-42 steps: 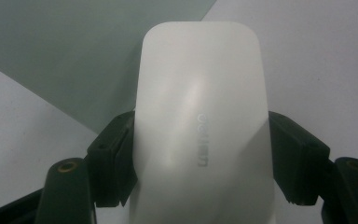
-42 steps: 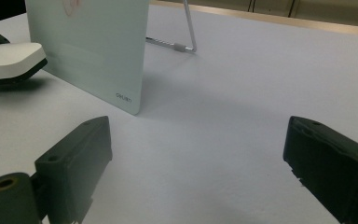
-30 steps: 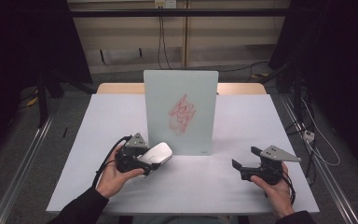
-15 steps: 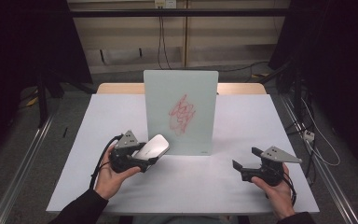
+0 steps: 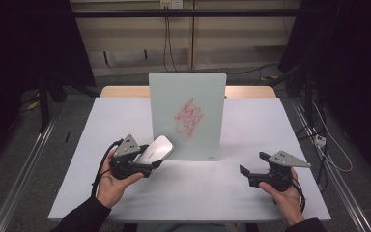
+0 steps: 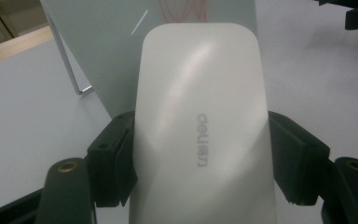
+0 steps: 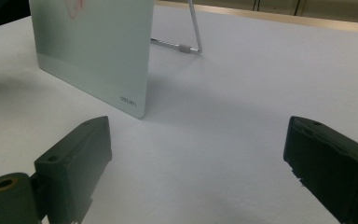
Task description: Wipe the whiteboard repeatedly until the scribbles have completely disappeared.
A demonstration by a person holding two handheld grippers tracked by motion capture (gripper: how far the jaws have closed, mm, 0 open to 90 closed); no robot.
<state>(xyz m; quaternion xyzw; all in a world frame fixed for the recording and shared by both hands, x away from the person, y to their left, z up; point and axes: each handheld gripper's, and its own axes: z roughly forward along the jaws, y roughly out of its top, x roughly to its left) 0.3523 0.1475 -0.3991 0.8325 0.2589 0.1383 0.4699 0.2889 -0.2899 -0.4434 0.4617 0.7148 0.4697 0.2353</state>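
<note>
White eraser (image 6: 200, 130): clamped in left gripper (image 5: 142, 162), long axis running fwd out of jaws, nose toward red scribble (image 5: 189, 118) on board (image 5: 188, 87) just ahead. Right gripper (image 5: 252, 170): jaws apart, empty, farther off.

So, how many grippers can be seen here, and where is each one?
2. The left gripper is near the lower left corner of the glass board, shut on a white eraser. The right gripper rests open at the table's right front.
</note>
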